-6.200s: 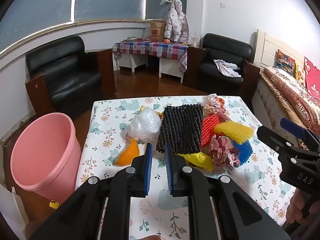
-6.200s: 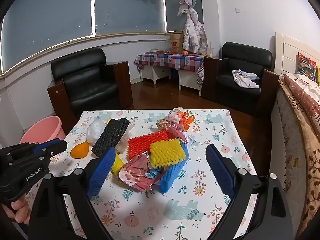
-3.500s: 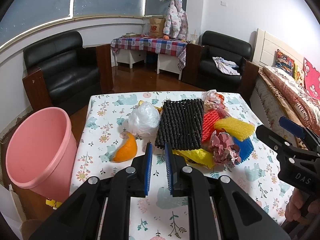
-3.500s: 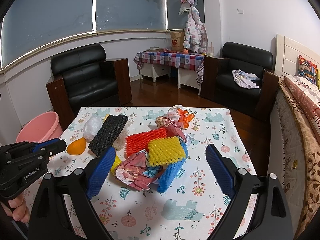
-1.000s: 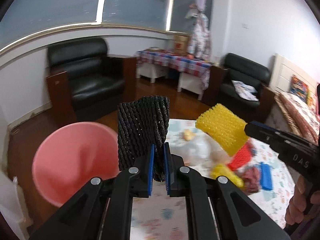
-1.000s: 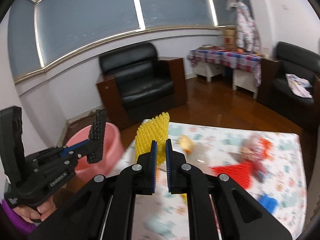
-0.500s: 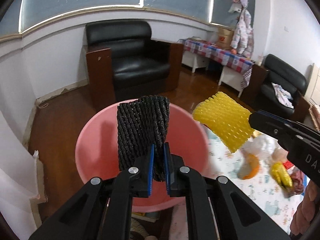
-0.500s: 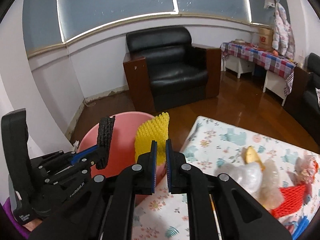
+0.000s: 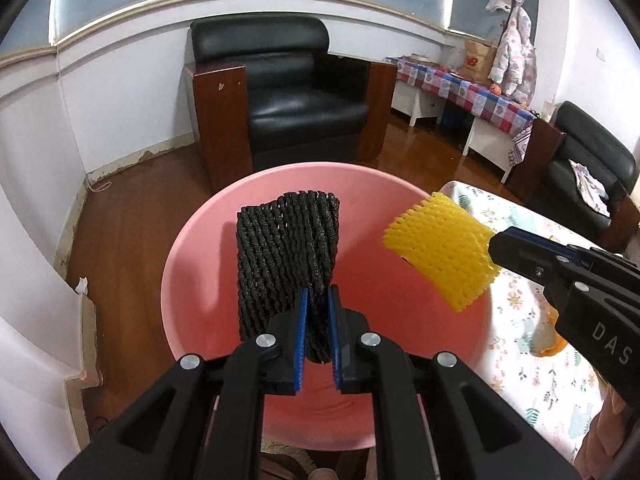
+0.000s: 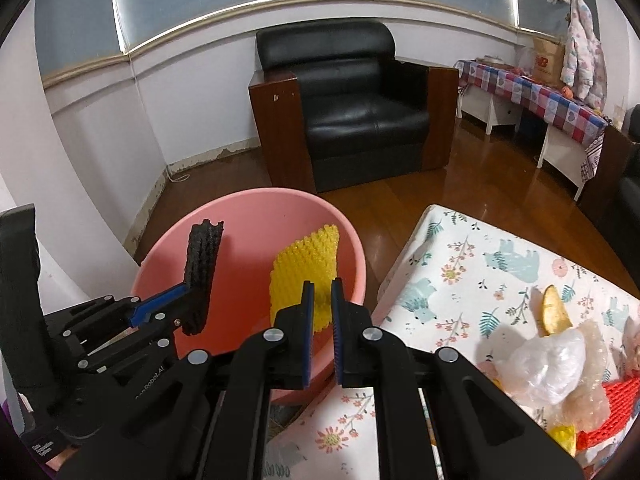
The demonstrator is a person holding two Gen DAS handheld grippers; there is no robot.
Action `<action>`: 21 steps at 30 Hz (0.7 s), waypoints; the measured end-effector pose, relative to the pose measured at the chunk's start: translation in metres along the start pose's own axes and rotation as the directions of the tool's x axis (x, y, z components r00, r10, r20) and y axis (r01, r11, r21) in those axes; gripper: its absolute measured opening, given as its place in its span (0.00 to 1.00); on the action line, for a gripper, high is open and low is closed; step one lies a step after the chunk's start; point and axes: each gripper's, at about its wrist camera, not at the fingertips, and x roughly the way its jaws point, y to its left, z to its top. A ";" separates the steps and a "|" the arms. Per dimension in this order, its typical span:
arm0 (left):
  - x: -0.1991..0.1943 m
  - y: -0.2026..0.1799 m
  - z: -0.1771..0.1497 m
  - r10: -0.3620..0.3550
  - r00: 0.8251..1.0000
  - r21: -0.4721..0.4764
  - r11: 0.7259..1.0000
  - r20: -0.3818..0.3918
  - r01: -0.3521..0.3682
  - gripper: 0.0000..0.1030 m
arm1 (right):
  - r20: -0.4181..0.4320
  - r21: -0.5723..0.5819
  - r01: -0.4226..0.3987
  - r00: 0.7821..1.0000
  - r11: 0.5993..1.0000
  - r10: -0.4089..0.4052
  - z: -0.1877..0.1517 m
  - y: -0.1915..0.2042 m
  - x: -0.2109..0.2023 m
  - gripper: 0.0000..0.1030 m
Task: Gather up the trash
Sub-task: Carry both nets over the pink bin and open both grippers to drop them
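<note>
My left gripper (image 9: 318, 300) is shut on a black foam net (image 9: 288, 256) and holds it upright over the open pink bin (image 9: 192, 264). My right gripper (image 10: 321, 286) is shut on a yellow foam net (image 10: 306, 268) and holds it over the same pink bin (image 10: 352, 240), near its right rim. In the left wrist view the yellow net (image 9: 440, 252) hangs at the bin's right edge. In the right wrist view the black net (image 10: 202, 272) stands left of the yellow one, over the bin.
The table with a floral cloth (image 10: 472, 280) stands right of the bin, with a clear plastic bag (image 10: 552, 364), an orange peel (image 10: 554, 312) and a red foam net (image 10: 612, 404) on it. A black armchair (image 10: 360, 104) stands behind the bin on the wooden floor.
Both grippers have moved further over the pink bin with their nets still gripped. The bin now fills the view below them.
</note>
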 end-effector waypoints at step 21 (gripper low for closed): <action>-0.008 0.014 0.000 0.029 0.999 -0.044 0.999 0.033 -0.028 0.49 | -0.011 0.020 -0.044 0.999 0.999 0.044 0.003 -0.004 0.008 0.32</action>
